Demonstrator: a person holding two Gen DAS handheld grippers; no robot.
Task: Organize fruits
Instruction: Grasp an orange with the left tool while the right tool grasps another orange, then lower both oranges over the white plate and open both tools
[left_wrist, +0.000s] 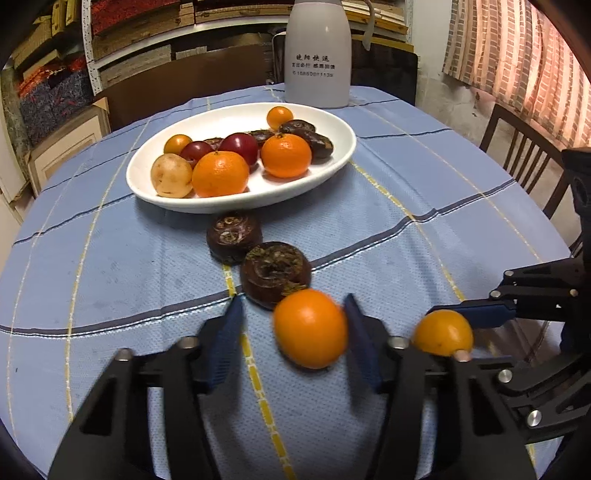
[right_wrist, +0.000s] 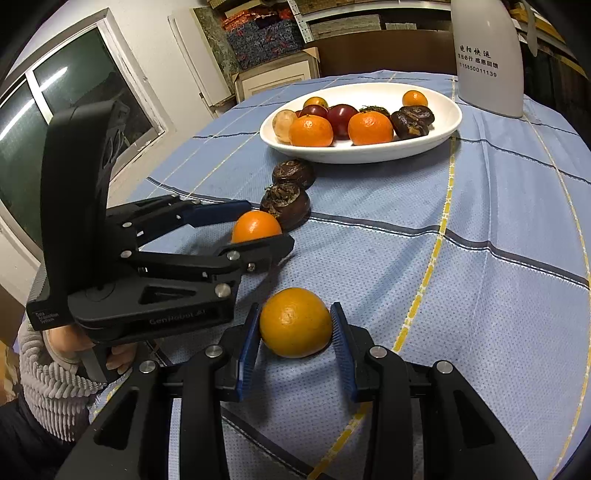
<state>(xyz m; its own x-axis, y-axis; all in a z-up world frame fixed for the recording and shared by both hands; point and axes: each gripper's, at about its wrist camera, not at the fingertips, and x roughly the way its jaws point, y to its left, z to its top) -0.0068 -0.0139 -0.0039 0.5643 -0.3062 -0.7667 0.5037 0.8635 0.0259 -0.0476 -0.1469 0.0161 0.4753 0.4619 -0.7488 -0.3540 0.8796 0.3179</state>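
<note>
Left wrist view: left tongs (left_wrist: 293, 323) are standing released, jaws wide. An orange (left_wrist: 311, 328) is sitting between the blue pads (left_wrist: 225, 343), up against the right-hand pad, gap on the left side. It's slightly blurred. Just ahead of the tips, a dark brown fruit (left_wrist: 274, 273) is touching the orange; a second dark fruit (left_wrist: 233, 236) is lying just beyond it, close to the white bowl (left_wrist: 207, 201). The bowl is sitting farther ahead on the blue checked worktop (left_wrist: 110, 266), holding two mandarins, small orange fruits, red ones, a pale yellowish one and more dark ones. A white thermos jug (left_wrist: 317, 55) is standing behind the bowl. To the right of the left tongs, the right tongs (left_wrist: 476, 314) are coming in from the side with a second orange (left_wrist: 443, 332) at their tips.

Right wrist view: right tongs (right_wrist: 295, 325) are straddling the second orange (right_wrist: 295, 323), which is resting on the worktop (right_wrist: 480, 258). Left pad is touching it, right pad is sitting just beside it with a thin gap, so not clenched yet. Ahead and to the left, the left tongs (right_wrist: 255, 225) are bracketing the first orange (right_wrist: 255, 227), a sleeved hand (right_wrist: 74, 347) gripping their handle. The two dark fruits (right_wrist: 286, 203) are lying beyond that, then the bowl (right_wrist: 369, 155) and the jug (right_wrist: 487, 55) ahead right.
</note>
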